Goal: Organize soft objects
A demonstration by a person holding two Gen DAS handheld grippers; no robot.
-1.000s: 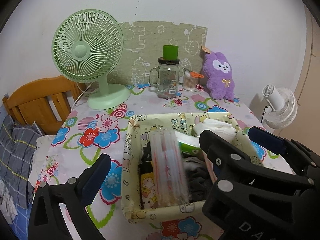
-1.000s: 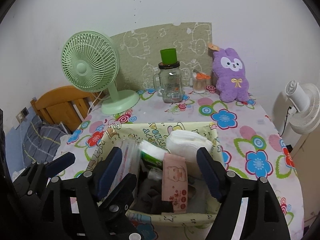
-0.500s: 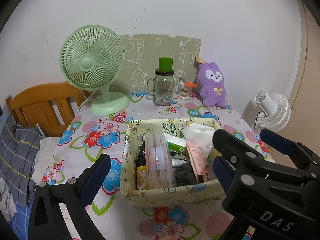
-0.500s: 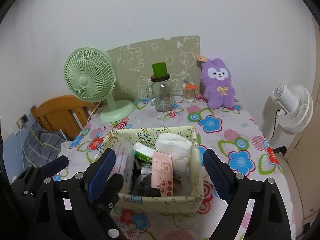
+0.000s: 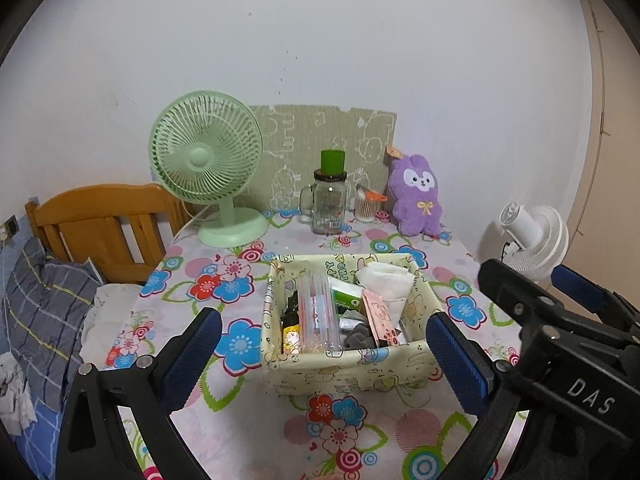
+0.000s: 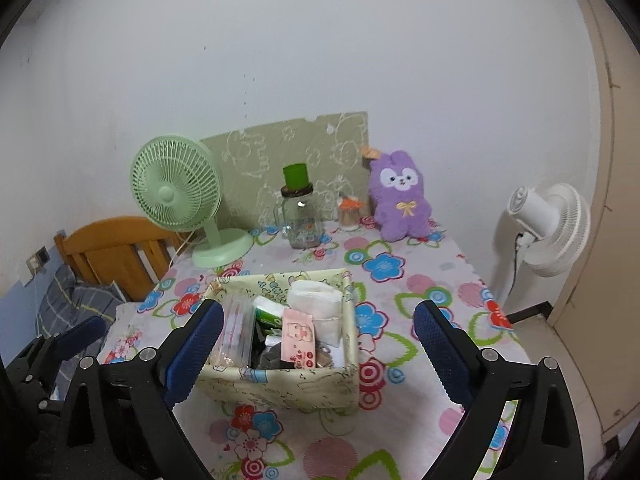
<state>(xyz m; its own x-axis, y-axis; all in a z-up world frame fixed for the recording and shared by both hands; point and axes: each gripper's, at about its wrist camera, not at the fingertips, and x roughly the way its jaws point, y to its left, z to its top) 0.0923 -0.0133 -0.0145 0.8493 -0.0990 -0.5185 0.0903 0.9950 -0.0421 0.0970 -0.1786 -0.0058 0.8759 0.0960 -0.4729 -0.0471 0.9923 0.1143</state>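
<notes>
Both our grippers hang spread wide over the near table, holding nothing.

Our left gripper [image 5: 322,338] and right gripper [image 6: 318,334] frame the fabric basket [image 5: 344,372] without touching it; the right's jaws have just been opening, nothing between them; the basket sits mid-table [image 5: 248,432], crammed with a pink tissue pack [image 6: 298,340], white folded cloth [image 6: 318,306] and a clear pouch [image 5: 320,312]; darker items beneath are hard to make out; the purple plush [image 6: 400,196] stands far right by the wall.

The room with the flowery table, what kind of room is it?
Probably a bedroom at home: a wooden headboard with checked bedding sits beside the table, and a purple plush bunny leans on the wall.
</notes>
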